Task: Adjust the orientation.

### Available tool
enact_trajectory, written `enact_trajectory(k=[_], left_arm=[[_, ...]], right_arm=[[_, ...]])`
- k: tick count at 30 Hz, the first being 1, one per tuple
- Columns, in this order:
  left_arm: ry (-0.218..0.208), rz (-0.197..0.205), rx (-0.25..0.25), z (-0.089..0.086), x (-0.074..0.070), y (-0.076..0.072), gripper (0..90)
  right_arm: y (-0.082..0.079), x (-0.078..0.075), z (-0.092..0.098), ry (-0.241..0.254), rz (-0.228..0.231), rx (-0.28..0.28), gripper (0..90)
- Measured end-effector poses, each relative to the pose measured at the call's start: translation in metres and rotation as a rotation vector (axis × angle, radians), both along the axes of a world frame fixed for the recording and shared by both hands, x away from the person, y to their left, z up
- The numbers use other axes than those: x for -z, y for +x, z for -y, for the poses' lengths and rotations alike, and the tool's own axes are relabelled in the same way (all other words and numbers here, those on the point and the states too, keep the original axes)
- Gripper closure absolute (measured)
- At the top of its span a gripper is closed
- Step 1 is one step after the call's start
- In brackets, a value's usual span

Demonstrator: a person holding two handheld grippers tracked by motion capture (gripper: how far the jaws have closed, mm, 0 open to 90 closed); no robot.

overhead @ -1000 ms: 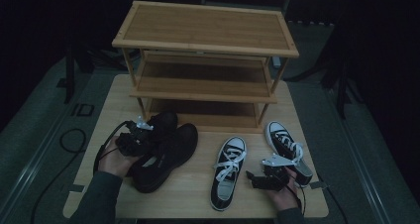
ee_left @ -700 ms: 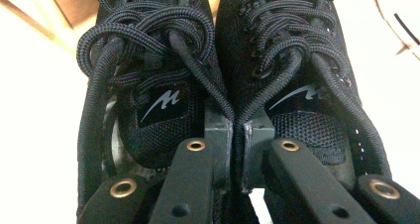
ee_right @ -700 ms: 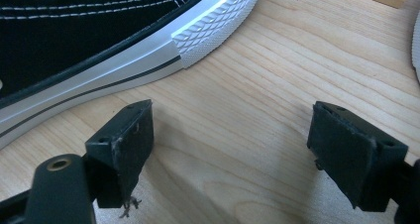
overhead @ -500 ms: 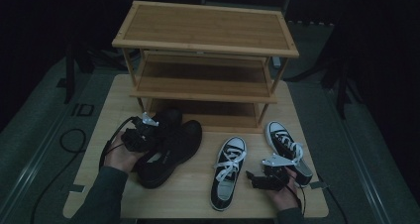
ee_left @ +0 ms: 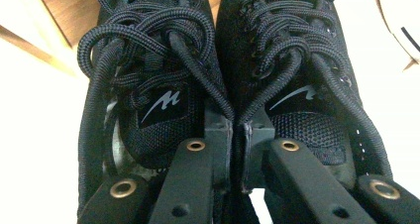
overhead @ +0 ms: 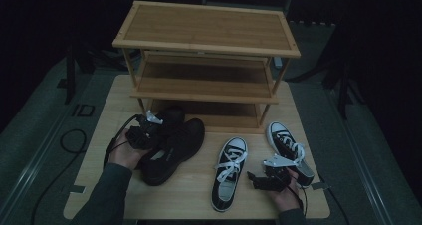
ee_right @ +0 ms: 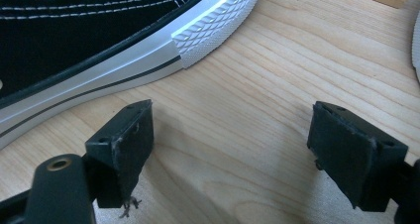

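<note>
**Black pair edges toward the rack while the right hand waits**

Since a second ago the left gripper (overhead: 149, 130) has carried the pair of black shoes (overhead: 174, 145) a little up the table toward the shoe rack (overhead: 204, 46); the right gripper (overhead: 271, 177) has not shifted.

In the left gripper view the two jaws stand almost together, pinching the inner collars of both black shoes (ee_left: 233, 100) between them, one shoe on each side, laces and tongue logos running straight away from the camera. So the pair's long axis lies along the gripper's own line, toes leading. In the high view those toes point up and to the right, toward the rack's lowest shelf (overhead: 209, 121), which lies just beyond them. The left hand is plainly the nearer one to that shelf.

The right gripper's jaws stand wide apart over bare table (ee_right: 257, 85) and hold nothing; the white rubber toe of a black-and-white sneaker (ee_right: 99, 40) lies just up and left of its left pad. In the high view this gripper rests between the two sneakers (overhead: 229, 170).

The dim high view hides whether the black soles touch the tabletop, and the lowest shelf's depth is lost in shadow.
</note>
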State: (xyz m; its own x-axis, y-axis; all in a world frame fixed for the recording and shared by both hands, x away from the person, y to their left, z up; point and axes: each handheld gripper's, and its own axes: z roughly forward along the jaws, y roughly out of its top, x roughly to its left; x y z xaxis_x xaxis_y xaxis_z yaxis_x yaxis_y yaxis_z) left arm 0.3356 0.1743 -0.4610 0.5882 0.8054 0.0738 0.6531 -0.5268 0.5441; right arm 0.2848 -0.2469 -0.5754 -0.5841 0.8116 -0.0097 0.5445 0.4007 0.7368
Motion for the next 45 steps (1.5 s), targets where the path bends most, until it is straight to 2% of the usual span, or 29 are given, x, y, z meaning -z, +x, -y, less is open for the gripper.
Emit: enact_trajectory(k=[15, 24, 45], left_arm=[[0.002, 0.013, -0.006, 0.008, -0.002, 0.010, 84.8], [-0.012, 0.014, -0.013, 0.012, 0.000, 0.017, 84.8], [-0.001, 0.030, -0.038, 0.026, 0.004, 0.035, 84.6]], right_arm=[[0.000, 0.000, 0.000, 0.000, 0.000, -0.002, 18.1], [0.000, 0.000, 0.000, 0.000, 0.001, -0.003, 18.0], [0.000, 0.000, -0.001, 0.000, 0.001, -0.006, 17.7]])
